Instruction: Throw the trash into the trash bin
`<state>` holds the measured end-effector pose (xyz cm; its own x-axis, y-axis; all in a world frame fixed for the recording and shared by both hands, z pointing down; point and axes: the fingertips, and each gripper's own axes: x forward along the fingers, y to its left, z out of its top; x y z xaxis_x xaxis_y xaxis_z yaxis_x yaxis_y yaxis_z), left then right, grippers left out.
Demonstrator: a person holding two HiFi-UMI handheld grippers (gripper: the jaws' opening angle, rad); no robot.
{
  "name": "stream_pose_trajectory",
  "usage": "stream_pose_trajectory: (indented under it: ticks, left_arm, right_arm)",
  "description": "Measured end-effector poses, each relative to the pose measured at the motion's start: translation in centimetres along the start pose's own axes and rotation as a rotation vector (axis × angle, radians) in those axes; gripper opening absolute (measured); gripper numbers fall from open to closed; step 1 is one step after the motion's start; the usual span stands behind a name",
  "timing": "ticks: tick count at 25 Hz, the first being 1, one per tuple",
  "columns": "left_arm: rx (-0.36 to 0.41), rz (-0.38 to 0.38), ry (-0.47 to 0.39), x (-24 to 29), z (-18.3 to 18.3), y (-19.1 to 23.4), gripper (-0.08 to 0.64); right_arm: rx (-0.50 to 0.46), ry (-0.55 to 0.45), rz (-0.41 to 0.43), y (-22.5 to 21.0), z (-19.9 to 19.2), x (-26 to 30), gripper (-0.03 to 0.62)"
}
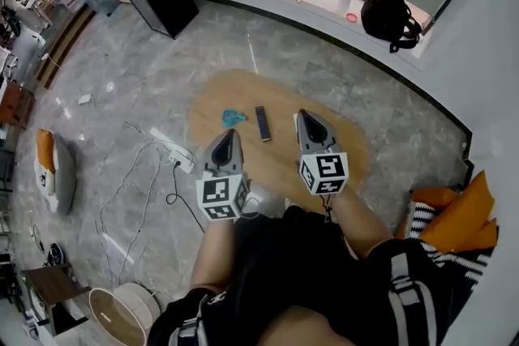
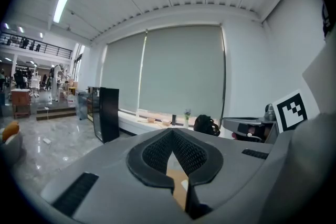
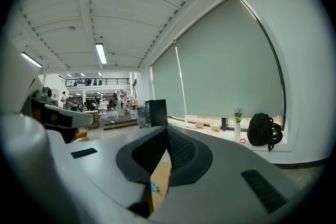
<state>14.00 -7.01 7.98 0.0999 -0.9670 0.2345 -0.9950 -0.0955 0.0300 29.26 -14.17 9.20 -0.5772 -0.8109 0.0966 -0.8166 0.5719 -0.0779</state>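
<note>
shut tongs, teal scrap waiting on the wood

dark clothing on the person fills the bottom of the head view, and just past it both tools reach out over the low oval surface. the left tongs are pressed together with nothing between them; the right tongs are the same, closed and empty. the teal scrap, which i take for the trash, lies on the wood just beyond the left tip, with a black bar near it on the right.

from where i stand the left tongs look the better choice, being nearer. they need to spread wide before they get there, and to dip, since both tools point nearly level. come at the scrap from its far-left side so the bar is not nudged, then close until the crumple gives. what looks like the bin, pale and round, sits on the floor well apart, behind the person's left, with cables trailing between, so carry high.
</note>
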Motion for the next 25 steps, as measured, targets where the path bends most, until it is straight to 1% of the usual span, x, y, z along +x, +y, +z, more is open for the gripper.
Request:
stream_pose_trajectory:
  ticks: [3,7,13,18,22,25]
  left_arm:
    - [-0.013,0.006,0.035,1.4,-1.4,1.6,0.012]
    - [-0.071,-0.011,0.066,3.8,-3.1,3.4,0.011]
    - [-0.123,-0.027,0.138,7.3,-7.9,4.9,0.011]
    - [-0.145,-0.058,0.213,9.7,-14.1,5.0,0.012]
    - [-0.176,-0.071,0.288,11.7,-20.7,4.8,0.012]
    - [-0.198,-0.071,0.321,13.9,-25.4,4.6,0.012]
  right_arm:
    - [-0.01,0.032,0.003,0.4,-1.2,1.6,0.008]
    - [0.0,0.096,-0.029,-0.2,-3.6,3.6,0.008]
    - [-0.01,0.171,-0.057,-1.0,-8.3,6.1,0.008]
    - [0.013,0.25,-0.075,-1.8,-14.8,7.6,0.008]
    - [0.018,0.315,-0.076,-2.8,-21.4,8.7,0.008]
    - [0.012,0.355,-0.093,-4.3,-26.4,9.6,0.008]
